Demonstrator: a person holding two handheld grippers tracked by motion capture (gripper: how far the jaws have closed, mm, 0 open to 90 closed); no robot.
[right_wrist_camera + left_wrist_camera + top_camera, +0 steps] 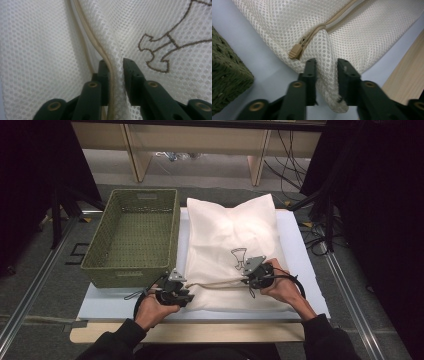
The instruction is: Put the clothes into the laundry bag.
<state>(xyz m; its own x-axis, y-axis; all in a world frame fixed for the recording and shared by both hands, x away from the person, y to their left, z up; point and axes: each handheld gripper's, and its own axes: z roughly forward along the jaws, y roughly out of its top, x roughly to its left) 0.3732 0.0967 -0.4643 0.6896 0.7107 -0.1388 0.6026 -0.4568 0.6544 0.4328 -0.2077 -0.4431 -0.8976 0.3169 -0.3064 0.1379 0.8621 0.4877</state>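
mesh bag (230, 237) flat on counter (305, 265), beside basket (135, 232) | left hand-held gripper (326, 67) pinches mesh fold by zipper pull (295, 51) | right hand-held gripper (115, 66) grips fold at zipper seam (98, 47) | I'd keep the seam taut before going for the pull

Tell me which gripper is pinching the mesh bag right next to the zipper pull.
The left gripper: its jaws pinch a fold of the mesh bag just beside the tan zipper pull. The right gripper grips farther along the zipper, near the embroidered outline.
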